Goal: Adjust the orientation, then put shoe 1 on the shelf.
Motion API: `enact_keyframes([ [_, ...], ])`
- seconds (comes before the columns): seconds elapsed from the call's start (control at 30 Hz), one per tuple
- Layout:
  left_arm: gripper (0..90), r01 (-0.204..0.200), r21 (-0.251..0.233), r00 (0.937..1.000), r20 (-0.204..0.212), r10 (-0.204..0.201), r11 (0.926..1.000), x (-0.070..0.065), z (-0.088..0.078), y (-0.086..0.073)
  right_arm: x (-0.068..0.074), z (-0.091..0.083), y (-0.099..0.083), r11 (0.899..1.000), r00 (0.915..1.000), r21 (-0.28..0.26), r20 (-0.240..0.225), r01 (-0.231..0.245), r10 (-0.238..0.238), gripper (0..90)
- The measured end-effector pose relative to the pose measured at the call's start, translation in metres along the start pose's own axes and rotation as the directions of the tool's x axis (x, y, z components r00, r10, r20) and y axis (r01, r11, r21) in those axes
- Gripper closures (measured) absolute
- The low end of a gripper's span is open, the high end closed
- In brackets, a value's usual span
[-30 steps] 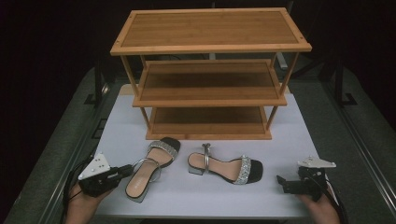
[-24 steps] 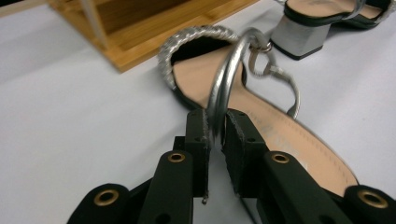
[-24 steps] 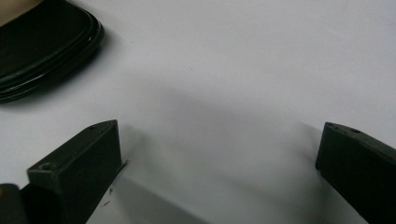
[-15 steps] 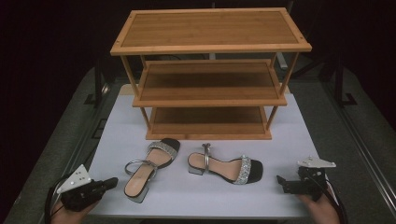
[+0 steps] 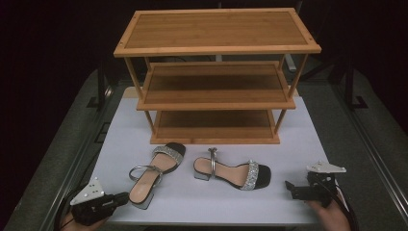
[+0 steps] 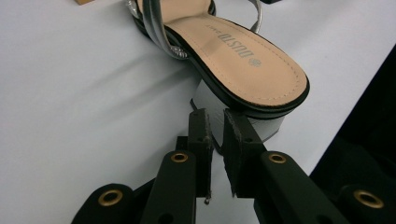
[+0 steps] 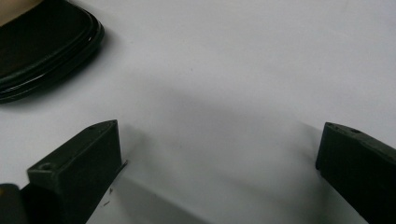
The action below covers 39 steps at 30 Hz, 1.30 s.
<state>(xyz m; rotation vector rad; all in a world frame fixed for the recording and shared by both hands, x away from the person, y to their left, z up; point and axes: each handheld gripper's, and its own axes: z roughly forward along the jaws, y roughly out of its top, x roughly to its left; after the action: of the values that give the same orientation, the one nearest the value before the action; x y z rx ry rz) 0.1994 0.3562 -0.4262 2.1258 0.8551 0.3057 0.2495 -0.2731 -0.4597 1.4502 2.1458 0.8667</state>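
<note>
Two black sandals with glittery silver straps lie on the white table top. The left sandal points toward the rack, and its silver block heel rises just past my left gripper's tips. My left gripper lies low at the near left corner, shut, with only a thin slit and nothing between the jaws. The right sandal lies sideways, its black toe toward my right gripper. That gripper rests open on the table, its jaws far apart and holding nothing.
A three-tier bamboo shoe rack stands at the back of the table, all its shelves bare. Bare white surface stretches between the sandals and the near edge. Dark floor and rails flank the table on both sides.
My left gripper has drawn back from the left sandal's side toward the near left corner and sunk lower. The sandals and my right gripper have stayed put.
</note>
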Motion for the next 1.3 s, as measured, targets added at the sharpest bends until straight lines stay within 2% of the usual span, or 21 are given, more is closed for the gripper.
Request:
enact_keyframes([
  [0.03, 80.9, -0.004, -0.003, 0.9996, 0.027, 0.004, 1.0000, -0.003, 0.003, 0.001, 0.000, 0.000, 0.000, 1.000, 1.0000, 0.001, 0.000, 0.000, 0.000, 0.0],
  [0.07, 80.8, -0.004, -0.003, 0.9996, 0.027, 0.004, 1.0000, -0.003, 0.003, 0.001, 0.000, 0.000, 0.000, 1.000, 1.0000, 0.001, 0.000, 0.000, 0.000, 0.0],
  [0.13, 79.6, -0.007, -0.007, 0.9983, 0.058, 0.007, 0.9999, -0.006, 0.007, 0.002, 0.000, 0.000, 0.000, 1.000, 1.0000, 0.000, 0.000, 0.000, 0.000, 0.0],
  [0.2, 77.7, -0.013, -0.012, 0.9973, 0.072, 0.014, 0.9998, -0.007, 0.009, 0.003, 0.000, 0.000, 0.000, 1.000, 1.0000, 0.000, 0.000, 0.000, 0.000, 0.0],
  [0.33, 54.4, 0.001, -0.016, 0.9971, 0.076, 0.001, 0.9999, -0.004, 0.010, 0.001, 0.000, 0.000, 0.000, 1.000, 1.0000, 0.000, 0.000, 0.000, 0.000, 0.0],
  [0.37, 46.5, 0.014, -0.019, 0.9955, 0.094, -0.012, 0.9997, -0.002, 0.010, -0.001, 0.000, 0.000, 0.000, 1.000, 1.0000, 0.000, 0.000, -0.001, 0.001, 0.0],
  [0.4, 40.3, 0.014, -0.019, 0.9955, 0.094, -0.012, 0.9997, -0.002, 0.010, -0.001, 0.000, 0.000, 0.000, 1.000, 1.0000, 0.000, 0.000, 0.000, 0.000, 0.0],
  [0.47, 33.9, 0.035, -0.047, 0.9896, 0.141, -0.028, 0.9983, 0.000, 0.010, -0.003, 0.000, 0.000, 0.000, 1.000, 1.0000, 0.000, 0.000, 0.000, 0.000, 0.0],
  [0.53, 27.1, 0.033, -0.049, 0.9887, 0.148, -0.026, 0.9982, 0.000, 0.011, -0.002, 0.000, 0.000, 0.000, 1.000, 1.0000, 0.001, 0.000, 0.000, 0.000, 0.0],
  [0.57, 24.5, 0.027, -0.051, 0.9861, 0.165, -0.018, 0.9983, -0.003, 0.015, -0.001, 0.000, 0.000, 0.000, 1.000, 1.0000, 0.001, 0.000, -0.001, 0.001, 0.0],
  [0.67, 18.3, 0.022, -0.043, 0.9832, 0.182, -0.014, 0.9988, -0.007, 0.023, 0.003, 0.000, 0.000, 0.000, 1.000, 1.0000, 0.001, 0.000, 0.000, 0.000, 0.0],
  [0.8, 15.8, 0.011, -0.044, 0.9819, 0.189, -0.002, 0.9990, -0.009, 0.031, 0.008, 0.000, 0.000, 0.000, 1.000, 1.0000, 0.001, 0.000, 0.000, 0.000, 0.0],
  [0.87, 15.3, -0.008, -0.041, 0.9813, 0.192, 0.016, 0.9991, -0.009, 0.040, 0.012, 0.000, 0.000, 0.000, 1.000, 1.0000, 0.001, 0.000, -0.001, 0.001, 0.0],
  [1.03, 15.2, -0.036, -0.044, 0.9793, 0.198, 0.044, 0.9984, -0.008, 0.049, 0.019, 0.000, 0.000, 0.000, 1.000, 1.0000, 0.000, -0.001, 0.000, 0.000, 0.0],
  [1.3, 13.9, -0.049, -0.033, 0.9762, 0.210, 0.055, 0.9983, -0.009, 0.058, 0.023, 0.000, 0.000, 0.000, 1.000, 1.0000, 0.001, 0.000, 0.000, 0.000, 0.0],
])
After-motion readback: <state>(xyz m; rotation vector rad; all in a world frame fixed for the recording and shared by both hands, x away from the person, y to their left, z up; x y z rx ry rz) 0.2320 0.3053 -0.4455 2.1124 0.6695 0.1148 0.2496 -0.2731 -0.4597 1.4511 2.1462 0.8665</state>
